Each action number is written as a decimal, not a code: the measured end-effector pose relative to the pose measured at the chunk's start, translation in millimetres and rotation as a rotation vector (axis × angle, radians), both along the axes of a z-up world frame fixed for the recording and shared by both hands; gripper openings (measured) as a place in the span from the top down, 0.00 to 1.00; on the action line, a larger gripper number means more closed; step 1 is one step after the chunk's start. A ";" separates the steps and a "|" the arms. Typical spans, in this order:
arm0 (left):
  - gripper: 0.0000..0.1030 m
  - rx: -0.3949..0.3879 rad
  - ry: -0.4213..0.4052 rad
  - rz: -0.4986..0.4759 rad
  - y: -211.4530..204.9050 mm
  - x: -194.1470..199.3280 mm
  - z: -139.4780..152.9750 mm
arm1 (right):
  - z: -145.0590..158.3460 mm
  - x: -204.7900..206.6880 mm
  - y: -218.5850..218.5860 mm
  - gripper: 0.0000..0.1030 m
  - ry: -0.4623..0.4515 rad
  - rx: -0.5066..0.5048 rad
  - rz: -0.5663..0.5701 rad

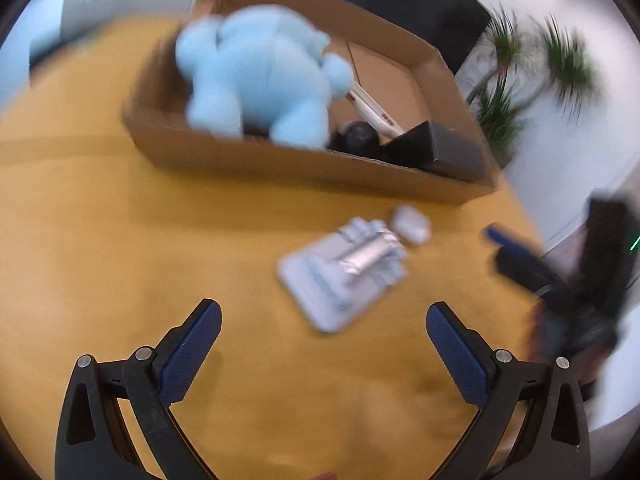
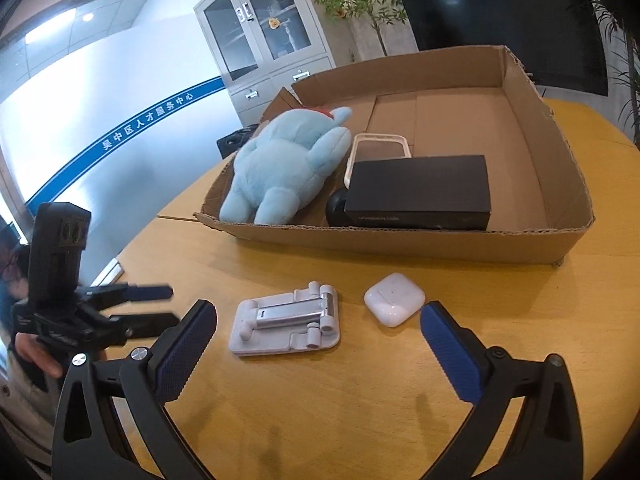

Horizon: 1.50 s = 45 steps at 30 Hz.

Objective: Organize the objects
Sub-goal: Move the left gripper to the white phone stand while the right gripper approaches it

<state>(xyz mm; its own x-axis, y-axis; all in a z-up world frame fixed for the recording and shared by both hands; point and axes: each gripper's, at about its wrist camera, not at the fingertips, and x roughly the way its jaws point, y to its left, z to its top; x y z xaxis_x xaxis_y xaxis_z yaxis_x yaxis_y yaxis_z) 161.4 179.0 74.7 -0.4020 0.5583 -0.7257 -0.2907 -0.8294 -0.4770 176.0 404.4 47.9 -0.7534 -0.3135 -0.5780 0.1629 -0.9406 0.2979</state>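
Right gripper (image 2: pixel 318 314): jaws spread wide, holding nothing, blue textured pads facing inward, poised low over the bench (image 2: pixel 360 400). Left gripper (image 1: pixel 324 314): jaws likewise wide apart and empty; its view is motion-blurred.

Between and just ahead of the right jaws lie two items on the bench, near each other but apart: a folded phone stand (image 2: pixel 285 322), a flat white plastic plate with a silver metal hinge arm, and an earbud case (image 2: pixel 394 299), a glossy white rounded square.

Beyond them sits the cardboard box (image 2: pixel 440 244), shallow, with ragged torn rims. Inside: a pale blue plush toy (image 2: pixel 286 168), soft and fuzzy, lying at the left end; a matte black rectangular box (image 2: pixel 418 192); a white-rimmed phone case (image 2: pixel 378 156) partly under it; a dark round object (image 2: pixel 336 208), too hidden to identify.

Judgement: sorting mostly done; four items boxed, two left on the yellow wood-grain bench. The right half of the box floor is free.
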 end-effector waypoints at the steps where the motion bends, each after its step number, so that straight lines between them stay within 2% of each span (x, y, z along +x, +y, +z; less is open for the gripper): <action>1: 0.00 0.019 -0.010 0.029 -2.4 -2.9 -4.2 | -3.1 -3.3 -0.9 0.01 -0.015 0.002 0.007; 2: 0.00 -0.018 0.007 0.071 -4.2 -4.1 -5.8 | -6.4 -7.0 -2.8 0.01 -0.032 0.005 0.027; 3: 0.00 -0.090 0.032 0.119 -5.7 -4.8 -7.1 | -8.4 -9.5 -5.1 0.01 -0.046 0.010 0.048; 4: 0.00 -0.115 0.028 0.127 -5.8 -5.6 -8.6 | -10.6 -12.3 -8.1 0.01 -0.059 0.019 0.068; 8: 0.00 -0.111 -0.095 0.064 -0.1 -14.4 -22.4 | -16.8 -21.2 -14.5 0.01 -0.099 0.036 0.121; 13: 0.00 -0.098 -0.124 0.016 16.4 -13.2 -27.8 | -26.4 -32.4 -22.8 0.01 -0.138 0.067 0.155; 15: 0.00 -0.077 -0.163 0.010 18.5 -10.6 -33.4 | -30.2 -36.3 -23.3 0.01 -0.154 0.069 0.162; 19: 0.00 -0.029 -0.189 0.017 16.0 -9.8 -33.4 | -36.3 -42.9 -24.9 0.01 -0.175 0.078 0.158; 26: 0.00 -0.018 -0.180 -0.014 18.8 -8.9 -32.6 | -40.7 -49.6 -30.2 0.01 -0.184 0.084 0.177; 31: 0.00 -0.040 -0.094 -0.044 19.6 4.6 -31.3 | -41.6 -54.2 -33.1 0.03 -0.188 0.091 0.214; 35: 0.00 -0.071 -0.064 -0.015 29.0 7.9 -30.6 | -44.1 -60.6 -35.9 0.12 -0.201 0.093 0.237; 40: 0.07 -0.107 -0.026 -0.041 44.3 -4.1 -30.6 | -49.0 -66.6 -33.5 0.28 -0.222 0.073 0.241; 43: 0.21 -0.138 -0.018 -0.049 51.6 -12.3 -29.7 | -50.8 -71.0 -30.2 0.38 -0.233 0.068 0.236; 45: 0.35 -0.163 -0.024 -0.051 53.6 -20.2 -29.3 | -51.9 -71.0 -31.6 0.44 -0.240 0.069 0.245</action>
